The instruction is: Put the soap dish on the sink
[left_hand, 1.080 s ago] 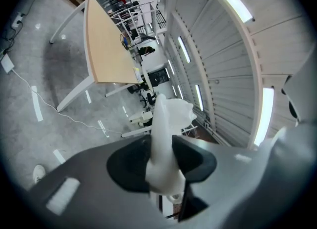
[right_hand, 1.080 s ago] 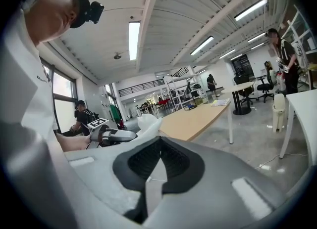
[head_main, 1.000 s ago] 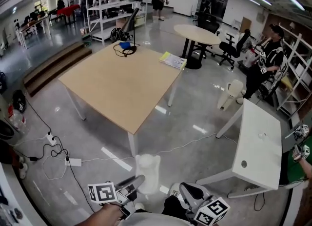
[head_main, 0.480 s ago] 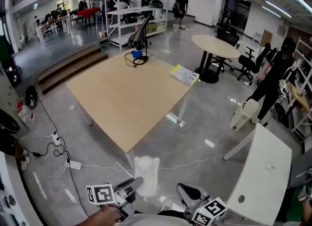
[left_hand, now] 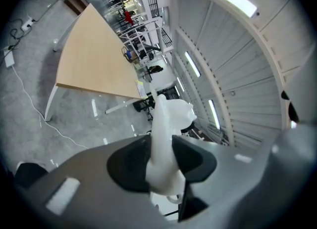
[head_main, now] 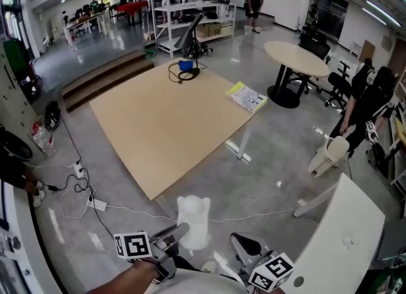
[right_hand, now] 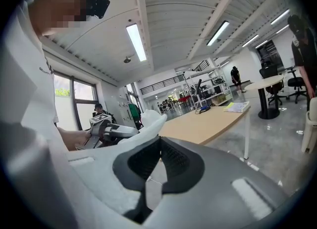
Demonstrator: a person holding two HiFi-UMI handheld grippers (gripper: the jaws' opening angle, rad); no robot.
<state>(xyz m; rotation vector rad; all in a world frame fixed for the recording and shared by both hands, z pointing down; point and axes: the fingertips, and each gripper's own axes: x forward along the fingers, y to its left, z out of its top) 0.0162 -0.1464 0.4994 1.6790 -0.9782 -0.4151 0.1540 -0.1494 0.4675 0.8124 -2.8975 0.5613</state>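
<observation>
Your left gripper [head_main: 179, 231] pinches a white moulded plastic soap dish [head_main: 193, 218] above the grey floor [head_main: 273, 159]; your right gripper [head_main: 245, 244] is pressed together, empty.

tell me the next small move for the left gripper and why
Probably carry the soap dish rightward toward the white table. The left gripper has its fingers clamped on the dish, in the air above the floor. That table, with a hole in its top, looks the likeliest sink, though I can't confirm it.

No words or numbers can be read; print on the yellow booklet [head_main: 247, 97] is too small.
</observation>
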